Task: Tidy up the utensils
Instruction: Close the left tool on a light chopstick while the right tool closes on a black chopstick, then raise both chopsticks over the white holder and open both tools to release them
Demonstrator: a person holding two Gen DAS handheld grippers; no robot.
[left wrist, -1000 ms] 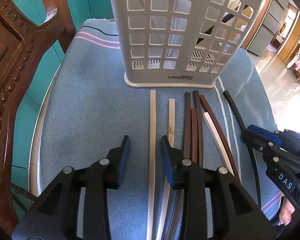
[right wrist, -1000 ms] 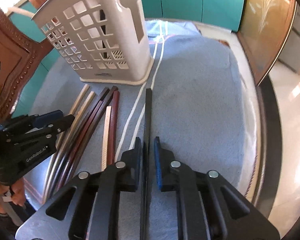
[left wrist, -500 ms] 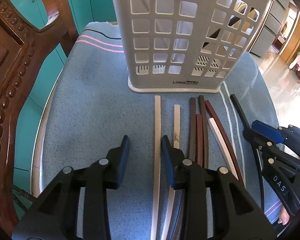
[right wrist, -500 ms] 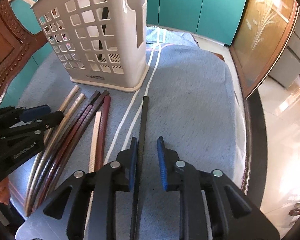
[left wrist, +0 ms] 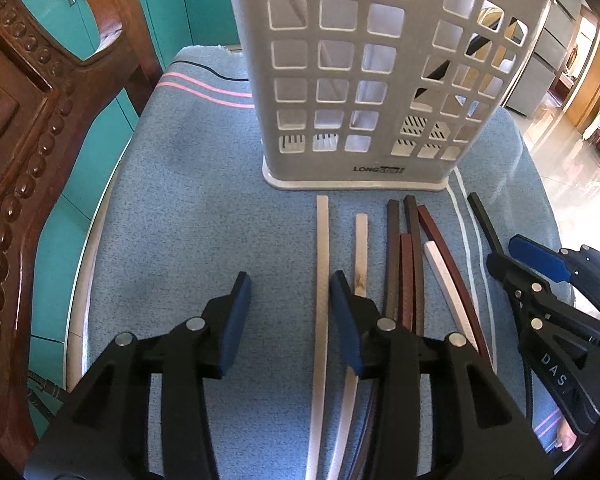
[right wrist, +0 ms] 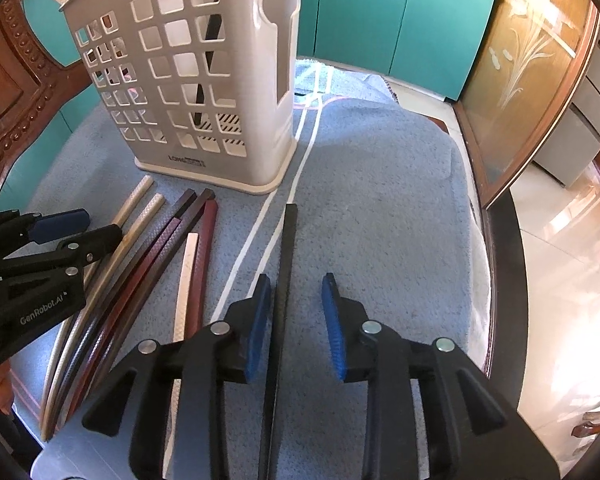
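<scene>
Blue towel (right wrist: 380,208) | both grippers (left wrist: 288,312) (right wrist: 294,316) agape | black chopstick (right wrist: 286,256) seemingly loose between right's fingers

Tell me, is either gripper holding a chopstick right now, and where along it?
Nothing is held. The right gripper is open around the black chopstick on the towel. The left gripper is open around the pale chopstick.
</scene>
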